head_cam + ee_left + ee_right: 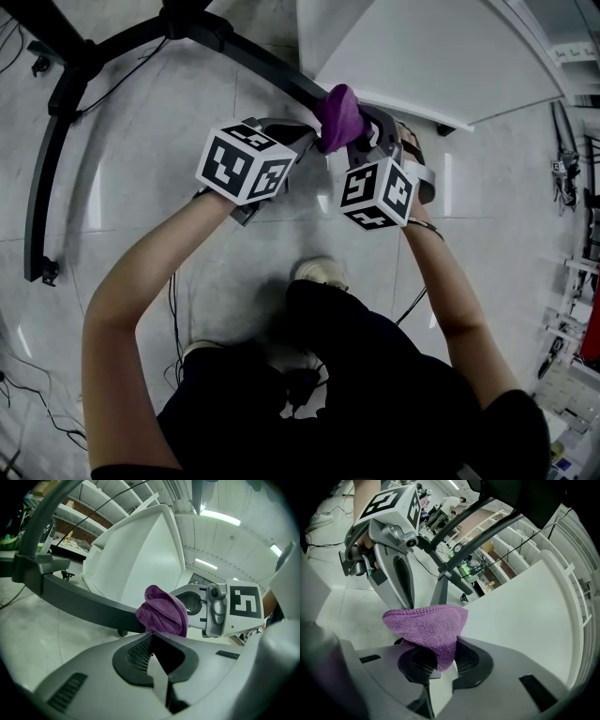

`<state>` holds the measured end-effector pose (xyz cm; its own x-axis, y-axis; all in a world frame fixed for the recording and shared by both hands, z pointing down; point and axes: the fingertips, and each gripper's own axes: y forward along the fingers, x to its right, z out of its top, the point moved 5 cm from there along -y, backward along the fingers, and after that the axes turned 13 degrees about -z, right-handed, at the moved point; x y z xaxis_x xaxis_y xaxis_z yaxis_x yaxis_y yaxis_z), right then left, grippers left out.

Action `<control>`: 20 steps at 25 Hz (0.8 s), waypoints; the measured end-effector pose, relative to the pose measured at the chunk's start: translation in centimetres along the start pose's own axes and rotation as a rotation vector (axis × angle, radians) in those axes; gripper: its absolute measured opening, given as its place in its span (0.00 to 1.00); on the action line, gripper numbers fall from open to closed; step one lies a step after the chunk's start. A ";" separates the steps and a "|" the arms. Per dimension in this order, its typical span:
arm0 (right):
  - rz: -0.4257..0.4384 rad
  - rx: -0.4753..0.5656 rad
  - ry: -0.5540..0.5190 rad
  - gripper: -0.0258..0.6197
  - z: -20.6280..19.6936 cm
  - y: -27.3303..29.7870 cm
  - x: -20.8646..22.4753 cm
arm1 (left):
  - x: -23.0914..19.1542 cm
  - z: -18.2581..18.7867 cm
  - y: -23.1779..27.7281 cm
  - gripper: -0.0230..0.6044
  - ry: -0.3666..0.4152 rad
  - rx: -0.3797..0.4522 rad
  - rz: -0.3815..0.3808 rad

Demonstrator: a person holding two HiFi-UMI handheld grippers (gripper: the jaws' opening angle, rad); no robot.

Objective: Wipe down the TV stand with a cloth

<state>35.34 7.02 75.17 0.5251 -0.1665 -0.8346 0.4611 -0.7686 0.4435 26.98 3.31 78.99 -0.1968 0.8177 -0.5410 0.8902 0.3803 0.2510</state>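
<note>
The right gripper (440, 663) has its jaws clamped on a purple cloth (426, 627), which bunches up in a soft mound above the pads with a fold hanging down between them. The left gripper (152, 639) has its jaws drawn together, with their tips at the lower edge of the cloth (161, 611). Whether they nip any of it cannot be told.

From the head view, the left gripper (307, 139) and right gripper (354, 129) point toward each other with the cloth (337, 114) between them. It is pressed on a dark bar of the stand (253, 56), where the bar runs under a white panel (441, 56). A second bar of the stand curves away to the left over the pale floor (234, 272). Thin cables (173, 309) trail beside the person's shoe (323, 272).
</note>
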 end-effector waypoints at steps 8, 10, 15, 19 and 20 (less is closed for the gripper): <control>0.005 -0.060 0.037 0.17 -2.5 -1.4 0.3 | 1.6 0.1 1.8 0.05 0.028 -0.036 -0.049; 0.003 -0.068 0.045 0.17 -3.1 -1.8 0.3 | 1.9 0.1 1.9 0.05 0.036 -0.045 -0.053; 0.002 -0.067 0.107 0.17 -3.1 -2.1 0.7 | 2.4 0.6 1.5 0.05 0.043 -0.039 -0.032; -0.004 -0.013 0.177 0.17 -0.8 -2.4 1.0 | 2.5 2.2 -0.4 0.05 0.057 0.014 0.034; 0.003 0.004 0.204 0.17 0.0 -2.5 1.1 | 2.4 2.7 -1.1 0.05 0.062 0.030 0.052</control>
<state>34.73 8.75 73.13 0.6610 -0.0405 -0.7493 0.4565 -0.7707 0.4445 26.64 3.72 75.22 -0.1738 0.8616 -0.4770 0.9116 0.3239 0.2530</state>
